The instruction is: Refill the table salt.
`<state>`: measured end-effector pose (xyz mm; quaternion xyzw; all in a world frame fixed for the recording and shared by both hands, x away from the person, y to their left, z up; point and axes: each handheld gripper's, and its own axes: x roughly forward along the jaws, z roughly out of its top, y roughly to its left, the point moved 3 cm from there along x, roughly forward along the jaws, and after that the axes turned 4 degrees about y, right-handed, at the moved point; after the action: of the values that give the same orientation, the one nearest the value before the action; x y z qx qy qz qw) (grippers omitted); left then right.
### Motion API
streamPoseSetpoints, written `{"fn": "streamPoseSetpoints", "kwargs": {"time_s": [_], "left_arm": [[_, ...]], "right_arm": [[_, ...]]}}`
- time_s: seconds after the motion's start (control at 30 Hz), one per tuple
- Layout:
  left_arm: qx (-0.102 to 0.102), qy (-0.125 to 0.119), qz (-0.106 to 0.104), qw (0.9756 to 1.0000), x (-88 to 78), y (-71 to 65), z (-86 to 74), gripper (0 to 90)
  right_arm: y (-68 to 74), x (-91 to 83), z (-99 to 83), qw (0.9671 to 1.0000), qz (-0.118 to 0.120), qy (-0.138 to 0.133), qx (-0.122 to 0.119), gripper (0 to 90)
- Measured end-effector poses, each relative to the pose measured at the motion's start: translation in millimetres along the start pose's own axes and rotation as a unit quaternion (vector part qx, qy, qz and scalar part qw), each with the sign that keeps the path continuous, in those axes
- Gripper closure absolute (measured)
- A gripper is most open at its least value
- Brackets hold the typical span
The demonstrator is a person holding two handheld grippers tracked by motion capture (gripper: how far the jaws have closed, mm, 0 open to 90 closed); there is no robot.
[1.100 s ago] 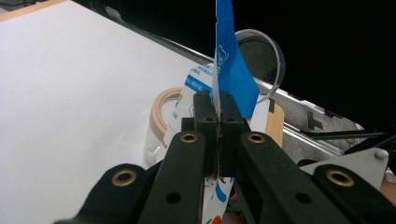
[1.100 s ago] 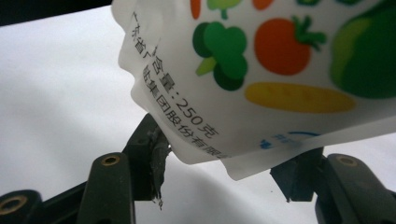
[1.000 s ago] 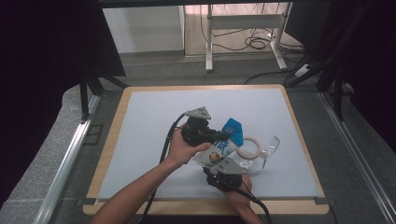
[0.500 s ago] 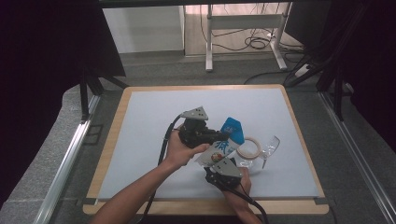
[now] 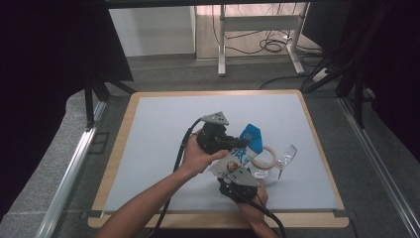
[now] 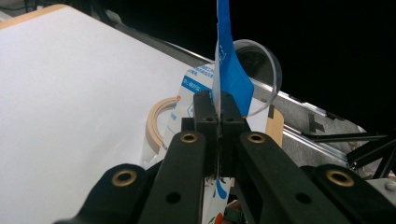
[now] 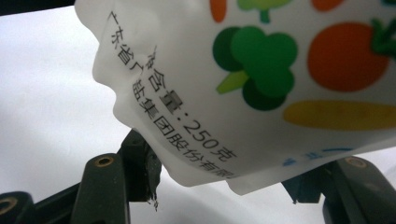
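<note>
Gripping the lower end of the pouch [image 5: 236,161], right tongs [image 5: 239,174] at the near edge of the table [image 5: 158,129], jaws spread either side of the white plastic, pads against its bottom corner in the right gripper view; jaws lately widening and then easing back a little, pouch between them throughout. Printed on that pouch [image 7: 261,88]: black characters, a green broccoli, an orange tomato, a yellow strip. Just above and left of the pouch, left tongs [image 5: 234,144] pressed together, pinching the pouch's blue top seam [image 6: 229,70] flat between the pads, seam standing upright from the jaws in the left gripper view. Pouch lifted off the table, stretched slantwise between both tongs, blue end farther away. Right of the pouch, touching or nearly so, a tape ring [image 5: 265,157] flat on the table. Beyond that ring, right of the pouch, a clear glass [image 5: 286,156] on its side, rim [image 6: 261,60] seen behind the blue seam.
</note>
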<state>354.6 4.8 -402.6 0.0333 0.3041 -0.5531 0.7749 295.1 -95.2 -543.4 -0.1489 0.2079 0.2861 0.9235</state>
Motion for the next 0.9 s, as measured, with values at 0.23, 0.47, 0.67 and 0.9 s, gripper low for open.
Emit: {"fn": "streamPoseSetpoints", "kwargs": {"time_s": [0.23, 0.47, 0.67, 0.9], "left_arm": [[0.002, 0.013, 0.005, 0.9999, 8.7, 2.3, 5.6, 90.0], [0.004, 0.027, 0.011, 0.9996, 16.1, 6.9, 7.1, 90.0], [0.004, 0.035, 0.014, 0.9993, 18.9, 10.1, 8.3, 90.0], [0.002, 0.046, 0.016, 0.9988, 22.0, 13.5, 11.4, 90.0]], "right_arm": [[-4.4, 0.4, -0.8, 0.9998, 0.006, 0.007, 0.018, 40.4], [-6.8, 2.9, -1.9, 0.9991, 0.014, 0.02, 0.034, 40.5], [-8.2, 4.7, -2.6, 0.9986, 0.018, 0.028, 0.042, 40.4], [-8.2, 6.0, -1.5, 0.9979, 0.026, 0.031, 0.051, 40.5]]}}
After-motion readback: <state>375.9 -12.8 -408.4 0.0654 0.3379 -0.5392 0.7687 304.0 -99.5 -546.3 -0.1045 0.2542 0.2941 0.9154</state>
